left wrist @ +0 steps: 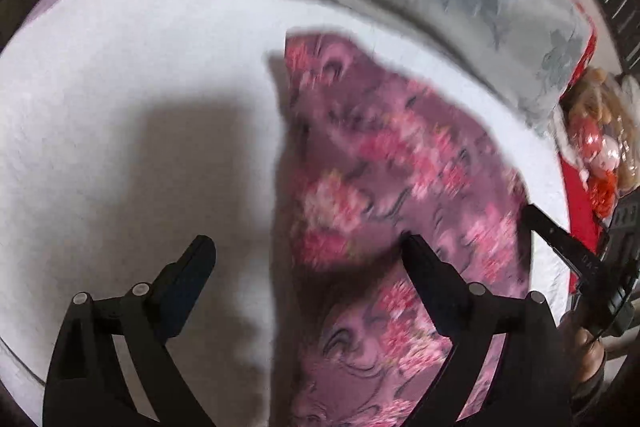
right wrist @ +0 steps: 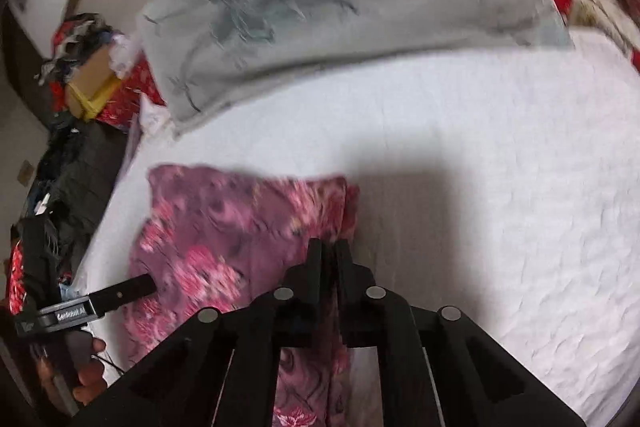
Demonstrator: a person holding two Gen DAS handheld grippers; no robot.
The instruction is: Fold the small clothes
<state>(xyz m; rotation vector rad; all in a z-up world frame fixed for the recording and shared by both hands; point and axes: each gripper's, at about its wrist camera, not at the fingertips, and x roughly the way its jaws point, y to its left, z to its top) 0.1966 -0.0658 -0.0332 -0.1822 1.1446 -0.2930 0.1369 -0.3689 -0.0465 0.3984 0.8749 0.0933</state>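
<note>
1. On the white bedsheet (left wrist: 132, 75) lies the purple floral garment (left wrist: 384, 163).
2. The left gripper (left wrist: 308, 247) spreads wide, empty.
3. The right gripper (right wrist: 328, 247) is closed; whether it pinches cloth is unclear.
4. Folding well probably means matching edges evenly.

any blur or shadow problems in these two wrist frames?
Left wrist: floral cloth motion-smeared; left gripper casts a dark shadow on the white sheet. Right wrist: grey pillow smeared, right gripper sharp; both bowed by fisheye.

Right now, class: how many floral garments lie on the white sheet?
1. The purple floral garment lies on the white sheet, in front of the grey pillow. More may lie outside both views.
</note>
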